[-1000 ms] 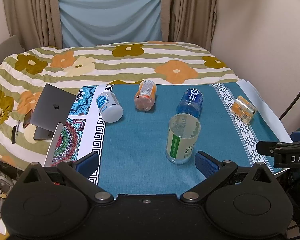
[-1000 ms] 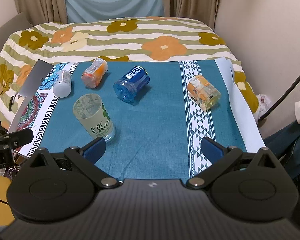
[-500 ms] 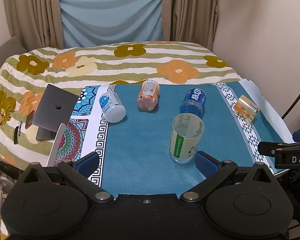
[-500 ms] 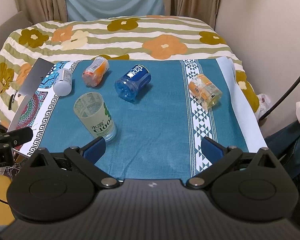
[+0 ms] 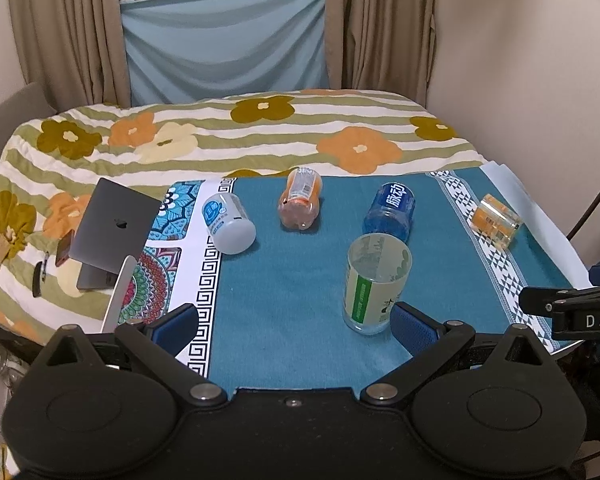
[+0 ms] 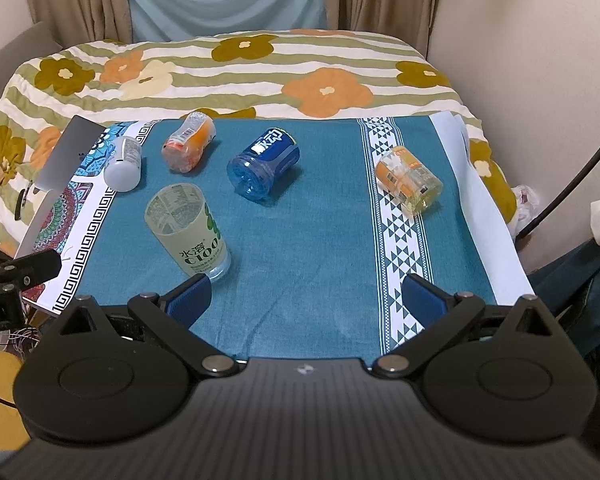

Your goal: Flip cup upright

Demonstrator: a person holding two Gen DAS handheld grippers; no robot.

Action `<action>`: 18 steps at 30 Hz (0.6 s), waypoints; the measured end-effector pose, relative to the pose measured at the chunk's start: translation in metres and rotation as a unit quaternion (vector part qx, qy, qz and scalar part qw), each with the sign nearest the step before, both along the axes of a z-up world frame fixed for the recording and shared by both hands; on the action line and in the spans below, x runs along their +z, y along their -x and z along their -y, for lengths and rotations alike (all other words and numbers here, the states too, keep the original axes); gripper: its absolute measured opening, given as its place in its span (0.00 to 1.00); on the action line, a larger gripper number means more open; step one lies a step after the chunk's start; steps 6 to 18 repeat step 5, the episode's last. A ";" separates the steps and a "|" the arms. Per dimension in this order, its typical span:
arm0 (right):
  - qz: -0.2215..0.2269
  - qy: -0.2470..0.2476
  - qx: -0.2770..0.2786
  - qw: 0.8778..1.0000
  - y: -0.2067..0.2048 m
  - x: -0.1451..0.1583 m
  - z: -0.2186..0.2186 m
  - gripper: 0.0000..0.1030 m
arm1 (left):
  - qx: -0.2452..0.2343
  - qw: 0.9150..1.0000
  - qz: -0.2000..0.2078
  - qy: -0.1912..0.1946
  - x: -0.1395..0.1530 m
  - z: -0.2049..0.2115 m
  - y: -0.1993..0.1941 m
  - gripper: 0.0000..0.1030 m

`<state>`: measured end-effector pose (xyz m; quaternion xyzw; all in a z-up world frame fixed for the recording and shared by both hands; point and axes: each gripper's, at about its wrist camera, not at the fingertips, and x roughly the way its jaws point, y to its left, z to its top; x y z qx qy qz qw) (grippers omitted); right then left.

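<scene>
A pale green cup [image 5: 374, 284] stands upright on the teal cloth [image 5: 292, 280], open end up; it also shows in the right wrist view [image 6: 188, 232]. Several other cups lie on their sides: a white one [image 5: 229, 228], an orange one [image 5: 300, 204], a blue one [image 5: 390, 210] and a clear orange one [image 5: 496, 220]. My left gripper [image 5: 294, 326] is open and empty, its right fingertip just beside the green cup's base. My right gripper [image 6: 306, 300] is open and empty, near the cloth's front edge, its left fingertip close to the green cup.
A grey laptop [image 5: 112, 232] and a phone [image 5: 64, 248] lie on the flowered bedspread at the left. A wall stands close on the right. The right gripper's body [image 5: 572, 312] shows at the right edge of the left wrist view.
Both grippers have tilted up or drawn back slightly, so the scene sits a little lower in both views. The cups have not moved.
</scene>
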<state>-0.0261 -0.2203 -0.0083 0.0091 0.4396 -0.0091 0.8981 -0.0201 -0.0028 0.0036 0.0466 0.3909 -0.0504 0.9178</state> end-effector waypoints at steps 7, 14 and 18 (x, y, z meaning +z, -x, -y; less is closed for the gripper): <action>0.001 0.000 0.000 1.000 0.000 0.000 0.000 1.00 | -0.004 1.000 0.014 -0.008 0.001 0.002 0.002 1.00; 0.001 0.000 0.000 1.000 0.000 0.000 0.000 1.00 | -0.004 1.000 0.014 -0.008 0.001 0.002 0.002 1.00; 0.001 0.000 0.000 1.000 0.000 0.000 0.000 1.00 | -0.004 1.000 0.014 -0.008 0.001 0.002 0.002 1.00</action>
